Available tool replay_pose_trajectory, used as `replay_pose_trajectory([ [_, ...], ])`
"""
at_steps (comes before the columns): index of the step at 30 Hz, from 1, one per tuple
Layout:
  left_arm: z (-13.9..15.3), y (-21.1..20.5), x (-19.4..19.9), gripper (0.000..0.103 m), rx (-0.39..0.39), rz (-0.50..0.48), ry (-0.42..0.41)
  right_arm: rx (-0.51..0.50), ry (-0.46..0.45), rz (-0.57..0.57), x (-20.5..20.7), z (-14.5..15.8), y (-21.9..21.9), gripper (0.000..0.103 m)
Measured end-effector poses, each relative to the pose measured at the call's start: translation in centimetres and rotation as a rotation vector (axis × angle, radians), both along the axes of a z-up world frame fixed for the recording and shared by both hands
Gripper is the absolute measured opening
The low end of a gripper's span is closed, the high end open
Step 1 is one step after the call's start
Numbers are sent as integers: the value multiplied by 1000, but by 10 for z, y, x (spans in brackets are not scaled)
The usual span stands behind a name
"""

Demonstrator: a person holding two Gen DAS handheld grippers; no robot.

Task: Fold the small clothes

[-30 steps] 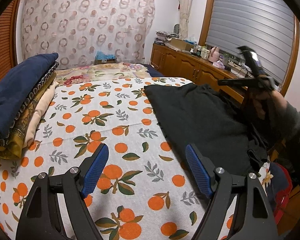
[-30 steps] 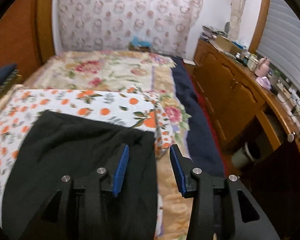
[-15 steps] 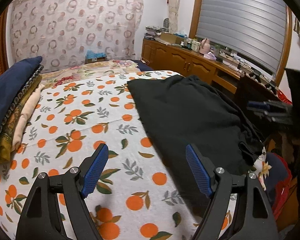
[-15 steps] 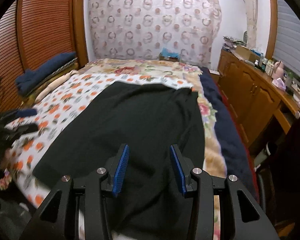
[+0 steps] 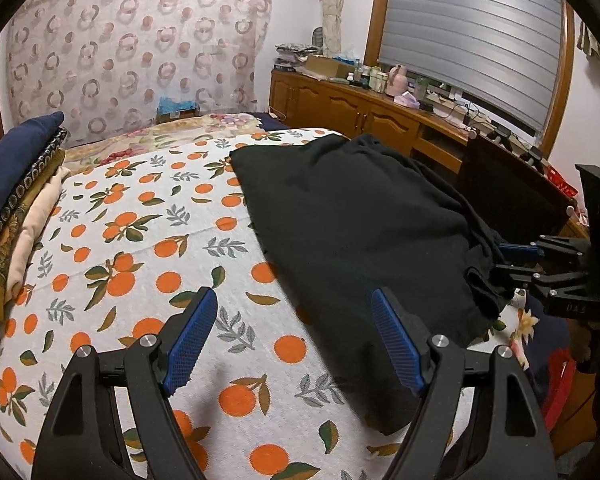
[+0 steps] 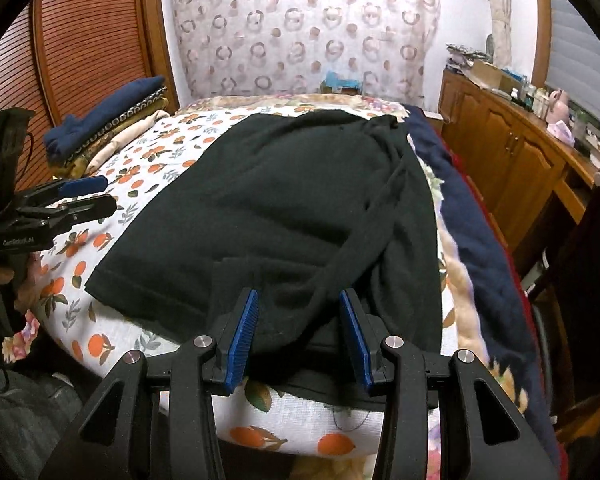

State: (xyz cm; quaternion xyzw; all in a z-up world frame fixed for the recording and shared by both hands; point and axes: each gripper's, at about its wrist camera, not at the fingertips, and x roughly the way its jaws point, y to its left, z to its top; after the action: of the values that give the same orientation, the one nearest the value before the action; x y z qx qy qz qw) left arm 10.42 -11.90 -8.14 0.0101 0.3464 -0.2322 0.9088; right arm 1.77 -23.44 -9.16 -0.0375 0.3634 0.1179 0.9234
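A black garment [image 5: 360, 220] lies spread on the bed's orange-print sheet [image 5: 140, 240]; it fills the middle of the right wrist view [image 6: 284, 208], with a long strip folded across its near right part. My left gripper [image 5: 296, 344] is open and empty, above the sheet at the garment's near left corner. My right gripper [image 6: 300, 332] is open, its fingers astride the garment's near hem. It shows from the side in the left wrist view [image 5: 520, 260], at the garment's right edge. The left gripper shows in the right wrist view [image 6: 88, 196].
A stack of folded blankets [image 5: 16, 200] lies along the bed's left side. A wooden cabinet [image 5: 360, 112] with clutter on top runs along the right wall under a shuttered window. A dark blue cover [image 6: 480, 240] edges the bed's right side. A patterned curtain hangs behind.
Both grippers have pulled back toward the near end of the bed. The right gripper has dropped to the garment's near hem, which now lies between its fingers. Both stay open.
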Motion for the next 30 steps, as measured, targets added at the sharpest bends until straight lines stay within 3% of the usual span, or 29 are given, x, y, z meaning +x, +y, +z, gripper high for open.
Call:
replay_pose_trajectory([
  [4,0,-1,0,80,1,-1,0,13,13,-10,1,-2,-3,42],
  [6,0,-2,-1,80,0,0,3,23,16,-1,1,-4,0,33],
  [8,-1,-2,-2,80,1,-1,5,27,12,15,1,-3,0,9],
  [11,-1,-3,-3,80,1,-3,6,26,-14,29,-7,-2,3,4],
  [20,-3,-5,-5,80,2,-10,10,17,-95,-50,-34,23,-37,2],
  [30,-9,-12,-7,80,17,-44,39,-31,-3,-145,-38,-7,-55,2],
])
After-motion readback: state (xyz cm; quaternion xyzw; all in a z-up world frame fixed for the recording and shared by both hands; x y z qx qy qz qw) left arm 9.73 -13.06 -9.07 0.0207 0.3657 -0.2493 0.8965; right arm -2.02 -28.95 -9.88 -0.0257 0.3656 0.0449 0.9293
